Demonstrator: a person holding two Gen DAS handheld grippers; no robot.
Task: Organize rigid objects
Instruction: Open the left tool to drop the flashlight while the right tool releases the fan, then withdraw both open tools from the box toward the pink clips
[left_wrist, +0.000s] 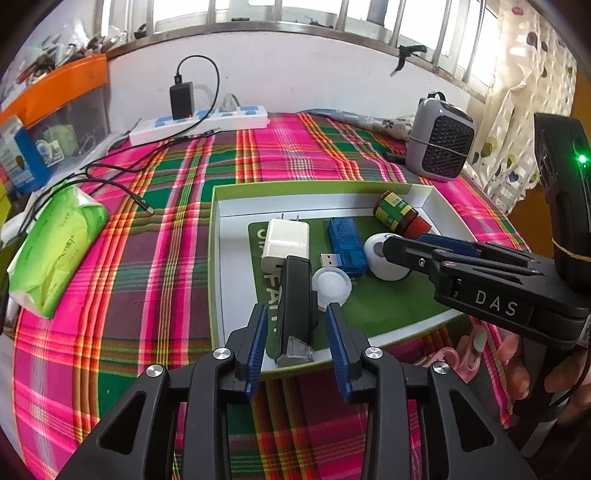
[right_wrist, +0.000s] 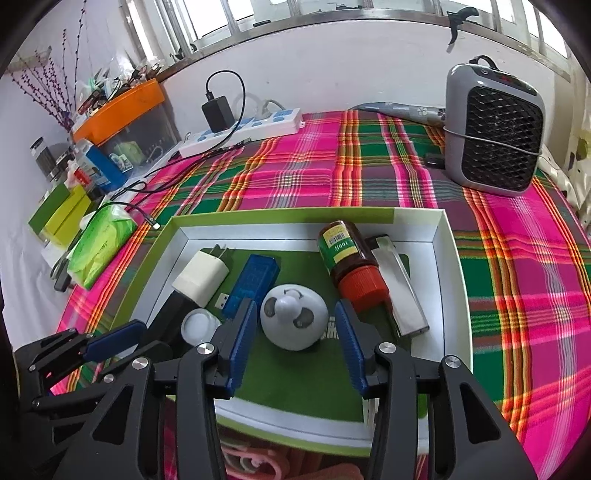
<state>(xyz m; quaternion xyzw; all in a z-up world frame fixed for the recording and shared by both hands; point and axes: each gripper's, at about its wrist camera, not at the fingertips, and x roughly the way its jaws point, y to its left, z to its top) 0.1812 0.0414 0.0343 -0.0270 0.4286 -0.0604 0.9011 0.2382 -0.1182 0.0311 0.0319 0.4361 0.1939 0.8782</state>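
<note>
1. You get bright daylight from the barred window (left_wrist: 295, 22) at the back; its panes are blown out to white.
2. Fisheye bends your edges, and the corners go dark.
3. Shadows are soft; the focus is mostly sharp.

Left gripper (left_wrist: 297, 332) open, pointing toward 12 o'clock; right gripper (right_wrist: 295, 332) open (fingers apparently empty), beside it at 3 o'clock.

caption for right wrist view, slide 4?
Open right tongs hover at a panda-faced white ball in the green-rimmed box on plaid cloth.
</note>
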